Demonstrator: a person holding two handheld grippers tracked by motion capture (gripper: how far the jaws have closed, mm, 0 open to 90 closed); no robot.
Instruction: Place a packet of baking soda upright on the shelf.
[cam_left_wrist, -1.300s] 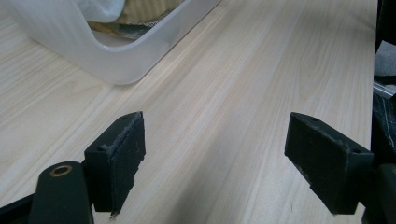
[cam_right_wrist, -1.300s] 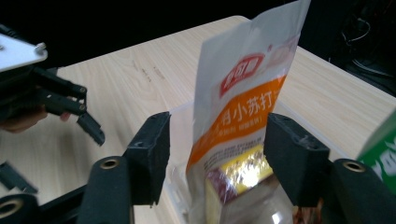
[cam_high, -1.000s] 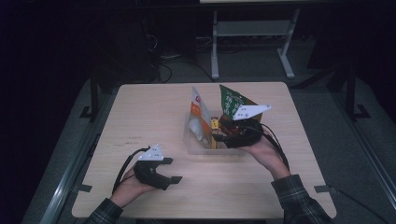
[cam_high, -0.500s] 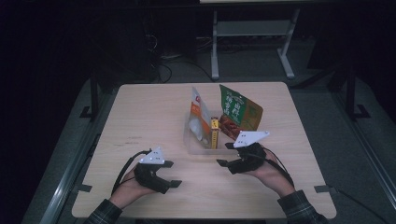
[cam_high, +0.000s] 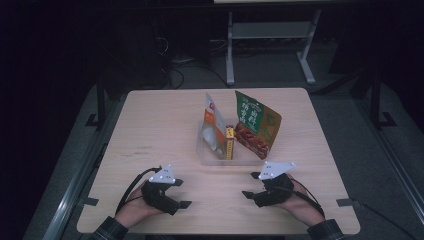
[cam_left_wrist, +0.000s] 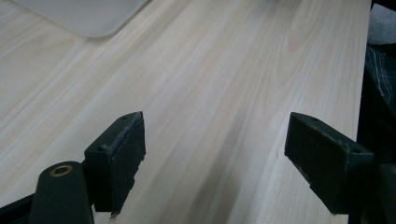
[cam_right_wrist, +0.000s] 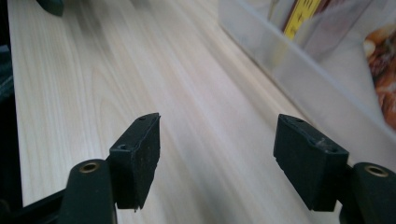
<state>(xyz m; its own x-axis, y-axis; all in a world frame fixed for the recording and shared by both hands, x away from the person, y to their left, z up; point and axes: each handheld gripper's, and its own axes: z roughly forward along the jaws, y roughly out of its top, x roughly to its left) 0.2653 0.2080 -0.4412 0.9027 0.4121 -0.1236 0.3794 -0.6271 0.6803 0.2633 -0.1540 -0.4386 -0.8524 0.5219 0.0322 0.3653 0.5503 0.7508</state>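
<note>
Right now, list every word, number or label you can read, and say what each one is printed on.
No text can be read for certain.
Green packet: large pale characters near the top, too blurred to read.
White and orange packet: a small red mark, too small to read.
Yellow packet: dark print along it, too small to read.

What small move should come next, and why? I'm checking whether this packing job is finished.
Probably none beyond resting: both the left gripper and right gripper sit open and empty on the table, apart from the clear bin, where the green snack bag, orange pouch and yellow packet stand.
</note>
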